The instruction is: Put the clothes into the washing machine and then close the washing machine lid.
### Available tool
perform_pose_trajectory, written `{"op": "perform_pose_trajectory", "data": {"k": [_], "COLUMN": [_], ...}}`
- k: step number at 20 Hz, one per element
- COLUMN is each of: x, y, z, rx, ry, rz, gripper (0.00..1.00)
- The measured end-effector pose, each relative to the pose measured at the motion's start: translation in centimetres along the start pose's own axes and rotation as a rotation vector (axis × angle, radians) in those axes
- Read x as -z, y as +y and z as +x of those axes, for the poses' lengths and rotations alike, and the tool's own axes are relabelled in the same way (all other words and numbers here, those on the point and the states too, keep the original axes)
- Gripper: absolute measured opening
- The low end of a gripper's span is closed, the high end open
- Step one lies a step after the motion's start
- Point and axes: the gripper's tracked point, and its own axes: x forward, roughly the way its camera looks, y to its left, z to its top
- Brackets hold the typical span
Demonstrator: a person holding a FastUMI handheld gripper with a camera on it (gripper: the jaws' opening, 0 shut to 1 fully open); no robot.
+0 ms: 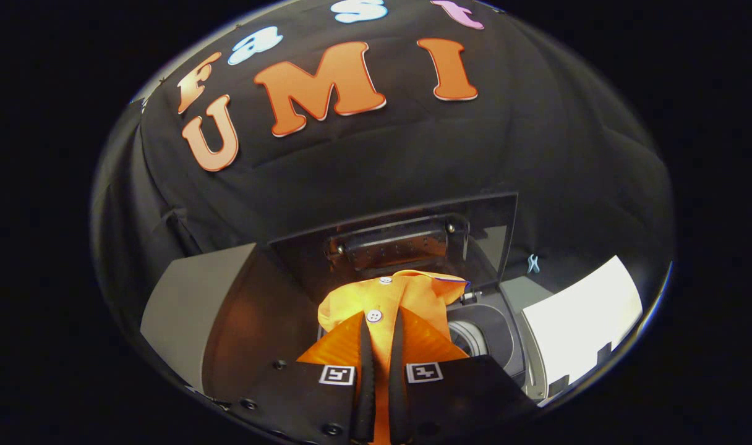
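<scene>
While its two fingers pinch a fold of the orange buttoned shirt (393,296) between them, the tool (381,318) hangs the garment over the grey top-loading washing machine (499,327), whose dark lid (413,238) stands raised behind. Loading step; next, I judge, lower rightward into the drum (469,337) and release.
</scene>
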Motion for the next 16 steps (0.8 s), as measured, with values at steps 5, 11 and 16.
{"op": "perform_pose_trajectory", "data": {"k": [5, 11, 16], "x": [5.0, 8.5, 12.2], "y": [-2.4, -5.0, -6.4], "z": [5.1, 10.5, 13.2], "rx": [0.002, 0.046, 0.078], "ry": [0.104, 0.169, 0.246], "rz": [0.013, -0.069, -0.066], "gripper": [0.17, 0.17, 0.17]}}
